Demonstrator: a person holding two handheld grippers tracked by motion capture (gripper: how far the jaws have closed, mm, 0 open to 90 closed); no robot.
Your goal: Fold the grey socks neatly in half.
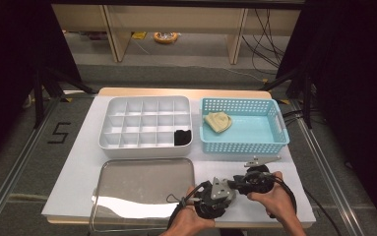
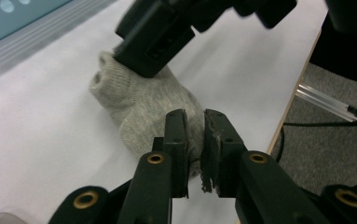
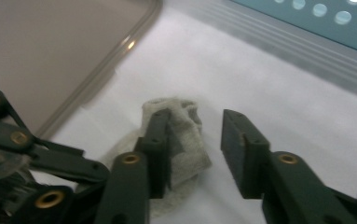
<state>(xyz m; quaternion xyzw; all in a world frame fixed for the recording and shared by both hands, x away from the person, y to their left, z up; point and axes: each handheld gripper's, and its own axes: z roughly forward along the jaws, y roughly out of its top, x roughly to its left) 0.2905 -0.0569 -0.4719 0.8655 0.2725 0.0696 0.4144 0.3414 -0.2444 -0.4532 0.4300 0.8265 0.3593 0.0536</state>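
Risk of grey sock [image 2: 146, 105], lying on white table [image 1: 85, 162] at about five o'clock beside steel tray [image 1: 141, 184], slipping loose: left gripper [image 2: 195, 140] clenched on merely its edge, right gripper [image 3: 195, 140] parted, astride its cuff.

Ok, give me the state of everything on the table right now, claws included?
Grey sock: bunched on the table, front right.
Left claw: nearly shut, pinching the grey sock's edge.
Right claw: open, over the sock.
Organizer: one black item in the front right cell.
Basket: holds one beige item.
Tray: bare.
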